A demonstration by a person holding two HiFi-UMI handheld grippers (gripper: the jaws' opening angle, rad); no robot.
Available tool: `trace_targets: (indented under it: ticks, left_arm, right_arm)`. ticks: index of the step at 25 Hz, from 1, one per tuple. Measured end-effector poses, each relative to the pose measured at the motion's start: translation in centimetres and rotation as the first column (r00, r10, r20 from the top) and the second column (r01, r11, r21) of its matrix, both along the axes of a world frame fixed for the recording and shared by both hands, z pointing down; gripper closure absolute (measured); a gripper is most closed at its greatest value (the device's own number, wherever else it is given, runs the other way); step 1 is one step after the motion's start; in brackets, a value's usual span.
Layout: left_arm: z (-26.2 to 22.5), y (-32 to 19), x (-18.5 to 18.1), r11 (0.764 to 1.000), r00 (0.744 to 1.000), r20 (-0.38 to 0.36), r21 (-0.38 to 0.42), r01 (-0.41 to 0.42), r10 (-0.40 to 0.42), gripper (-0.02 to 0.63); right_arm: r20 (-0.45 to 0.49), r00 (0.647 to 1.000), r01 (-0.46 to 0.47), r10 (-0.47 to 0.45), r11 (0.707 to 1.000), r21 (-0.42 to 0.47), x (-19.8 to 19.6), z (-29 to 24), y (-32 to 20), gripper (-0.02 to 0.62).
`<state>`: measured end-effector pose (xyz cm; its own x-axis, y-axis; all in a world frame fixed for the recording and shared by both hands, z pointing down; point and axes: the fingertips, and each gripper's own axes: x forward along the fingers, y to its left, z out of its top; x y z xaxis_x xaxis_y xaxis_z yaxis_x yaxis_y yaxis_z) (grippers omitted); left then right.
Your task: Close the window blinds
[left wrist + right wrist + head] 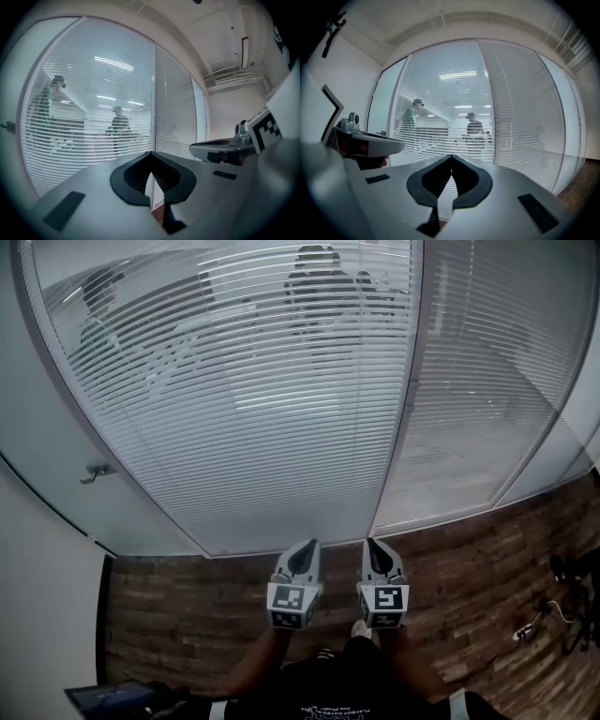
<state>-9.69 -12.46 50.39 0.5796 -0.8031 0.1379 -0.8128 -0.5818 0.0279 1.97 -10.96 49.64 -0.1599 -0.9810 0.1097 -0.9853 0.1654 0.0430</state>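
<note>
Though illegible, print [335,709] below right gripper [372,545]

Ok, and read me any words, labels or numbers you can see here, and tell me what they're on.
On the shirt print: a line of small white lettering, too small and blurred to read.
On the cubes of the left gripper and right gripper: black-and-white square markers only, no letters or numbers.
Nothing else carries readable text.

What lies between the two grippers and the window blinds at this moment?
Nothing stands there. In the head view only bare wooden floor shows between the left gripper, the right gripper and the blinds. Both gripper views see the blinds unobstructed.
</note>
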Motion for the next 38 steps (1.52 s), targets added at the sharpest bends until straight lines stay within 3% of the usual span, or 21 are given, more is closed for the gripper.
trace_targets:
  ticks: [5, 12, 25, 38]
  left_arm:
    - [1.8, -0.9, 0.7, 1.0, 1.0, 0.011, -0.009, -0.011, 0.011, 0.611]
    - [0.6, -4.1, 2.0, 1.0, 1.0, 0.007, 0.013, 0.012, -0.012, 0.611]
    - [-0.9, -12.4, 7.2, 0.999, 0.999, 0.024, 0.028, 0.036, -0.037, 0.611]
    - [0.2, -18.4, 10.3, 0.996, 0.995, 0.035, 0.021, 0.088, -0.089, 0.611]
  right_arm:
    - [0.018, 1.0, 0.011, -0.011, 1.0, -0.003, 0.1, 1.4, -1.1, 0.592]
    - [0.009, 0.999, 0.032, -0.032, 0.999, 0.021, 1.4, 0.5, -4.6, 0.592]
    - [0.01, 1.0, 0.028, -0.028, 0.998, 0.053, 8.0, -1.4, -12.6, 0.592]
    - [0.02, 0.998, 0.052, -0.052, 0.998, 0.036, 12.4, 1.1, -18.6, 0.592]
